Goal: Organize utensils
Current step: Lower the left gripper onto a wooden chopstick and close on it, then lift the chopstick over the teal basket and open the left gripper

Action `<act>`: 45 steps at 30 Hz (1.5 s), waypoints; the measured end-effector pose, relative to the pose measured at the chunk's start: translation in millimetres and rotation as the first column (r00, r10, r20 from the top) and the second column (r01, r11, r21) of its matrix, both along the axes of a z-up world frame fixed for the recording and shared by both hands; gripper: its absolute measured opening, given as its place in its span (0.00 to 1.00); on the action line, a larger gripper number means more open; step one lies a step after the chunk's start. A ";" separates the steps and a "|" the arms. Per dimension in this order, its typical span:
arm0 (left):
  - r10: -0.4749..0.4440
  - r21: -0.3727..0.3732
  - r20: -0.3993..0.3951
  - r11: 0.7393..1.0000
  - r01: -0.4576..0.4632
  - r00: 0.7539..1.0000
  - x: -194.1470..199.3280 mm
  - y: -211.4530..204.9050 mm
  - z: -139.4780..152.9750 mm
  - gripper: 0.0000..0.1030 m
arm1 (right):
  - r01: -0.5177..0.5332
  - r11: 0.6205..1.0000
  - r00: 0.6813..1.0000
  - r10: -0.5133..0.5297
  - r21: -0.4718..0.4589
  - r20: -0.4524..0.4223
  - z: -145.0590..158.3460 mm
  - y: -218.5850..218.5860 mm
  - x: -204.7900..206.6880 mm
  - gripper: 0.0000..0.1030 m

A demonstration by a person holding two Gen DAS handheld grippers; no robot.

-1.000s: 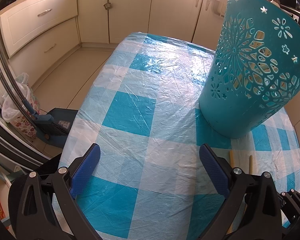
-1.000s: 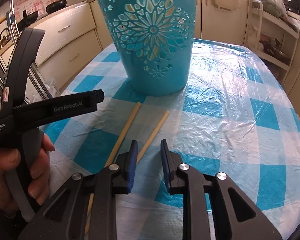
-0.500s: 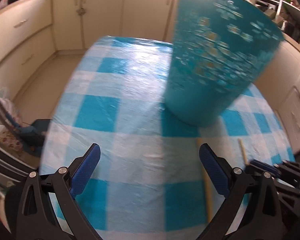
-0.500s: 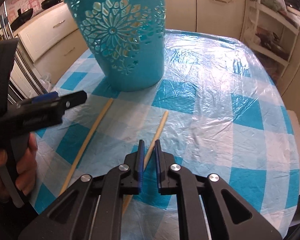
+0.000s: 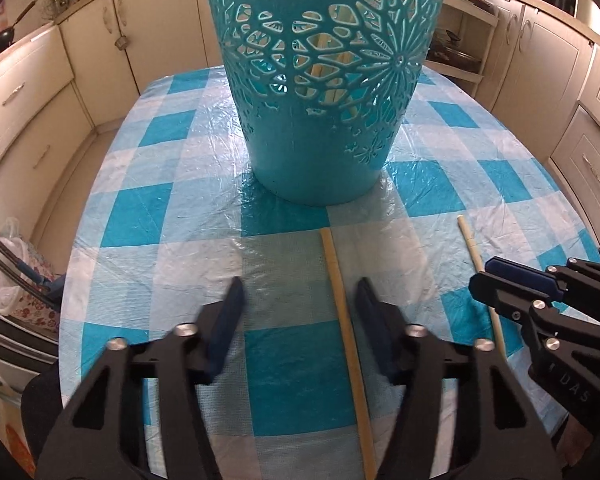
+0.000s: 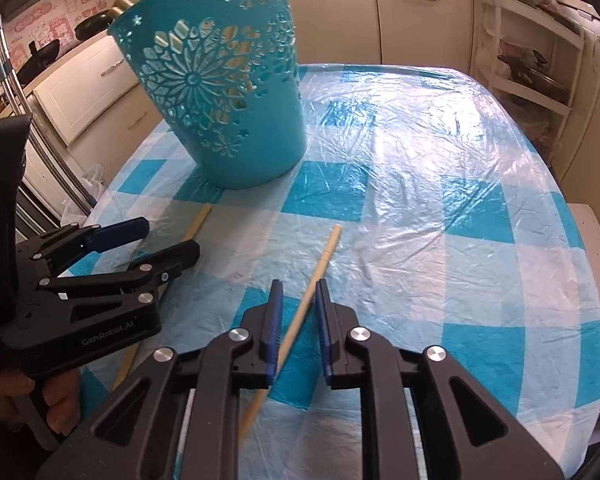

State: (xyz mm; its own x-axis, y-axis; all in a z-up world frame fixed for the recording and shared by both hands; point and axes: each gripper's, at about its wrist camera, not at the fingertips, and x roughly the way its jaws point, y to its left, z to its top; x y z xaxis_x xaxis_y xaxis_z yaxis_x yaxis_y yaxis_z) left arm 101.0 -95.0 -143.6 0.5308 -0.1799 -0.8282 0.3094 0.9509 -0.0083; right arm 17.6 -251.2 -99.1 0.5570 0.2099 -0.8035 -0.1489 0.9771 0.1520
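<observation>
two pale wooden chopsticks lie flat on the checked tablecloth (image 5: pixel 172 208), well apart from each other, both with their far ends towards the basket. the left chopstick (image 5: pixel 342 308) runs between the fingers of the left gripper (image 5: pixel 300 300), closer to the right-hand finger; that gripper tilts steeply down over the cloth, its jaws have just been closing, and a clear gap remains on each side, so nothing is clamped. the right chopstick (image 6: pixel 306 304) passes between the fingers of the right gripper (image 6: pixel 298 300), which also points down at the table; its jaws have just been opening a little, the stick slants across the narrow gap near the left pad, and it seems not to be pinched, though the angle makes that hard to be sure of. in the right wrist view the left gripper sits low at the left edge, held by a hand (image 6: pixel 40 400) curled round its handle. beyond the sticks stands the teal cut-out basket (image 5: pixel 324 92), upright on the cloth, and through its holes pale sticks show leaning inside it. cream kitchen cabinets (image 5: pixel 28 92) ring the table.
</observation>
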 end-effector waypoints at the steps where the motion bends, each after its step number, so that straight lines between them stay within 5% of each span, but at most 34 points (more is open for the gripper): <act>1: -0.005 -0.010 -0.006 1.000 0.005 1.000 0.0 1.9 0.9 0.25 | -0.019 1.000 1.000 0.019 -0.002 0.000 0.4 3.4 0.0 0.17; 6: -0.010 -0.056 -0.066 0.998 0.007 0.998 11.4 14.7 2.7 0.16 | -0.015 1.000 1.000 0.016 -0.009 0.023 4.8 2.6 -0.5 0.15; 12: -0.050 0.058 -0.089 0.997 0.055 0.995 16.4 -0.4 3.3 0.14 | 0.012 1.000 1.000 -0.012 0.015 0.005 0.1 -2.5 4.0 0.20; 14: -0.060 0.050 -0.098 0.997 0.065 0.993 16.7 -2.9 3.4 0.06 | 0.008 1.000 1.000 -0.008 0.006 0.018 -0.4 0.3 3.8 0.23; 19: -0.055 -0.016 -0.110 0.998 0.054 0.992 14.1 8.7 13.5 0.05 | -0.013 1.000 0.999 0.014 -0.025 0.041 -1.2 8.2 1.4 0.32; 24: -0.039 -0.100 -0.068 0.994 0.032 0.997 9.5 37.8 51.6 0.05 | -0.031 0.998 0.998 0.034 -0.047 0.047 -1.6 14.5 1.3 0.39; 32: 0.005 -0.238 0.131 0.971 0.027 0.991 13.8 71.5 147.5 0.05 | -0.039 0.997 0.998 0.043 -0.065 0.050 -2.3 18.0 -1.1 0.43; 35: 0.029 -0.288 0.253 0.957 0.047 0.967 17.1 68.4 185.0 0.05 | -0.047 0.996 0.997 0.051 -0.076 0.051 -2.4 20.5 -1.9 0.45; 40: 0.104 -0.362 0.459 0.929 0.079 0.882 32.9 49.4 234.6 0.05 | -0.047 0.996 0.997 0.051 -0.074 0.050 -2.2 20.0 -1.8 0.45; 45: 0.181 -0.375 0.558 0.925 0.052 0.810 60.6 27.5 251.6 0.05 | -0.049 0.997 0.997 0.052 -0.061 0.049 -2.2 19.1 -1.3 0.47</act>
State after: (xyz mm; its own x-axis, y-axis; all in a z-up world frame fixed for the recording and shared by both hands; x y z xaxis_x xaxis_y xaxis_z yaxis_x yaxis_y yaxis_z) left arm 161.6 -67.5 108.0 0.9042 -0.3464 -0.2498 0.3049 0.9331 -0.1905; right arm 16.3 -232.0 -101.3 0.5872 0.1911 -0.7866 -0.2043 0.9753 0.0844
